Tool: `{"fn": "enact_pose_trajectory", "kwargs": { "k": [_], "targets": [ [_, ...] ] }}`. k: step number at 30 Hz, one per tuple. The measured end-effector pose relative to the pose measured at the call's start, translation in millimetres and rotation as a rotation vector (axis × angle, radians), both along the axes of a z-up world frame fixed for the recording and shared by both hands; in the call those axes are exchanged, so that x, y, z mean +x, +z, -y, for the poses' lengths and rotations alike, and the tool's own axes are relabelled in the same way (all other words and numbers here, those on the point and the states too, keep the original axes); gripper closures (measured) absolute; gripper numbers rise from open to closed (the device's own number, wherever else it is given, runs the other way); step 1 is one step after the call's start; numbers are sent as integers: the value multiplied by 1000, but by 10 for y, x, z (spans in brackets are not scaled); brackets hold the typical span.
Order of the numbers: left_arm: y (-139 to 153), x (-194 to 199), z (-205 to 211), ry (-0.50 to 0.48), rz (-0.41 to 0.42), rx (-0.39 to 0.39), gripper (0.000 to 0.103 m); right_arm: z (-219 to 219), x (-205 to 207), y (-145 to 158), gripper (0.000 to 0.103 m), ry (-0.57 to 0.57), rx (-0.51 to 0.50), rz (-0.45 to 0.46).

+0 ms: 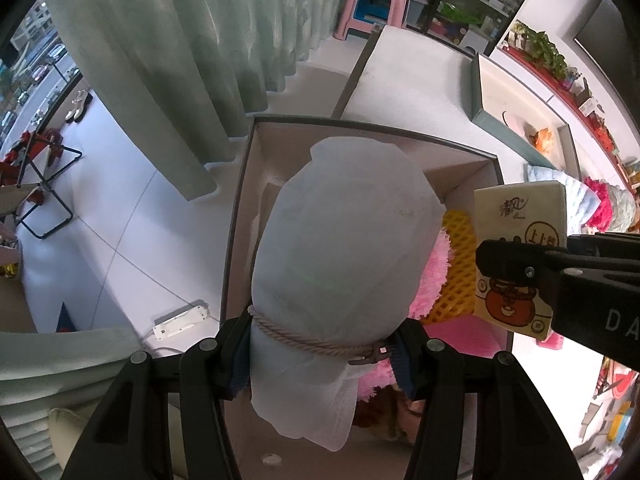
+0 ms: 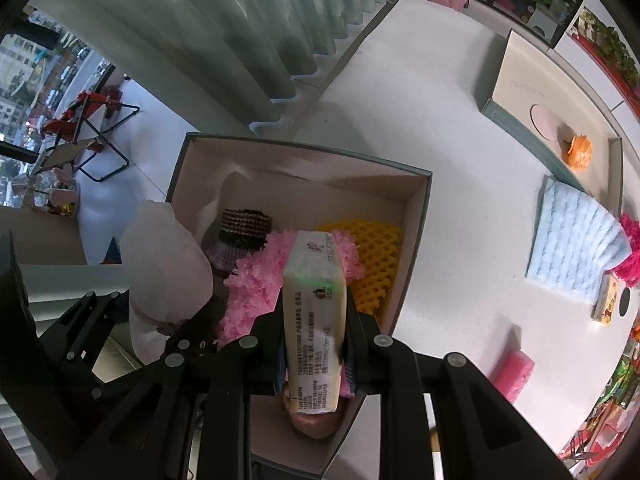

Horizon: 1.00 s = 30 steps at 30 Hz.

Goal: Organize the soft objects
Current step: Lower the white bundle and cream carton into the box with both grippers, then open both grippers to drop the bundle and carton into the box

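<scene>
Here, nearest the lens, the left gripper [image 1: 320, 354] has its 2 fingers closed against the tied neck of a white drawstring pouch [image 1: 340, 240], just at its cord [image 1: 312, 340]; the pouch hangs over the left side of the open grey box [image 1: 236, 216]. The right gripper [image 2: 314, 344] pinches a tissue pack [image 2: 314, 308] between its narrowly set fingers, held on edge above the middle of the same box [image 2: 416, 240]. Inside the box: a pink fluffy piece [image 2: 252, 284] directly under the pack, a yellow foam net [image 2: 376, 248] toward the right wall, a striped brown knitted item [image 2: 244, 226] toward the back left, and something brownish at the near end, too hidden to identify. Farther off on the white table [image 2: 420, 100], well apart from the box, a pale blue quilted cloth [image 2: 572, 240] lies flat, a magenta fluffy piece [image 2: 632, 256] at its right edge. Beyond it, a shallow lid-like tray [image 2: 516, 64] holds 1 pink disc [image 2: 544, 122] and 1 orange flower [image 2: 579, 152].
</scene>
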State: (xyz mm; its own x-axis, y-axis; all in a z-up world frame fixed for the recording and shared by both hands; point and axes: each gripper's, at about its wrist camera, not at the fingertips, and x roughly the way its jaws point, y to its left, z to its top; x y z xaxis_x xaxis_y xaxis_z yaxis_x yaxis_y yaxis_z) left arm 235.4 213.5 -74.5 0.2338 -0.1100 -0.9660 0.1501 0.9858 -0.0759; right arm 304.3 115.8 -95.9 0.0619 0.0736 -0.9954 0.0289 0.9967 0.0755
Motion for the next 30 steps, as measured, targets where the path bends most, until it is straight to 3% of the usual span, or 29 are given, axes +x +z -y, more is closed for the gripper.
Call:
{"fn": "enact_pose_trajectory", "kwargs": {
  "k": [12, 13, 15, 17, 19, 20, 26, 30],
  "targets": [
    [-44, 41, -15, -16, 1, -21, 44, -10, 48, -78, 79, -1, -13, -7],
    [-35, 35, -10, -24, 8, -27, 42, -6, 48, -83, 79, -3, -13, -7],
    [-6, 6, 5, -34, 32, -34, 23, -5, 52, -88, 78, -5, -8, -7],
    [52, -22, 0, -33, 71, -34, 16, 4, 52, -89, 68, -12, 4, -5],
    [109, -47, -4, -39, 100, -44, 16, 24, 46, -80, 29, -18, 7, 2],
    [119, -49, -2, -42, 103, -47, 16, 37, 40, -63, 24, -26, 11, 13],
    [90, -83, -27, -35, 54, -49, 16, 127, -6, 1, 20, -56, 4, 20],
    [63, -176, -41, -25, 22, -53, 16, 277, -163, 51, 8, -89, 5, 13]
  ]
}}
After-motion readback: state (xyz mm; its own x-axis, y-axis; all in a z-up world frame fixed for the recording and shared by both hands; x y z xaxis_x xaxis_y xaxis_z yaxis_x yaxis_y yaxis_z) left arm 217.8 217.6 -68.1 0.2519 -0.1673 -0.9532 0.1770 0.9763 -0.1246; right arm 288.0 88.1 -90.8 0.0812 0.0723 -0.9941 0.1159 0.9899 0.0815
